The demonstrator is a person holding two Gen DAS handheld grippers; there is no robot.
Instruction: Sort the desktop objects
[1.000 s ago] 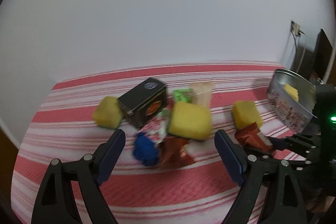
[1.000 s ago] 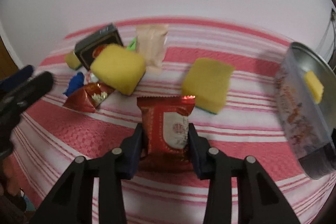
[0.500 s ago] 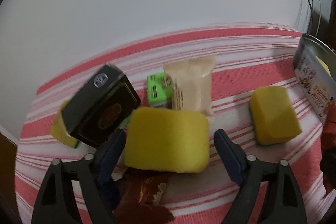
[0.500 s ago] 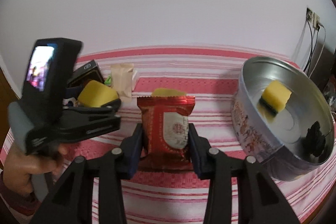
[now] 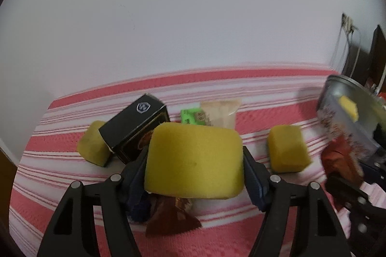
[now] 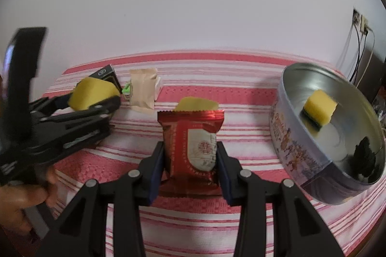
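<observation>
Left gripper [image 5: 194, 161] jaws just closing, pads against big yellow sponge [image 5: 194, 160] beside black box [image 5: 134, 125] | right gripper [image 6: 190, 164] clamped on red snack packet [image 6: 191, 148], above striped cloth [image 6: 241, 93] | tin [image 6: 313, 172] far right, sponge piece [image 6: 319, 107] inside

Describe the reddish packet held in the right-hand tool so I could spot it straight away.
Start at the round metal tin on the red-striped cloth, then look just left of it. There the right tool pinches a shiny red snack packet, upright. Unlike the plain yellow sponges and beige packet nearby, it has a white panel with a red round emblem.
</observation>
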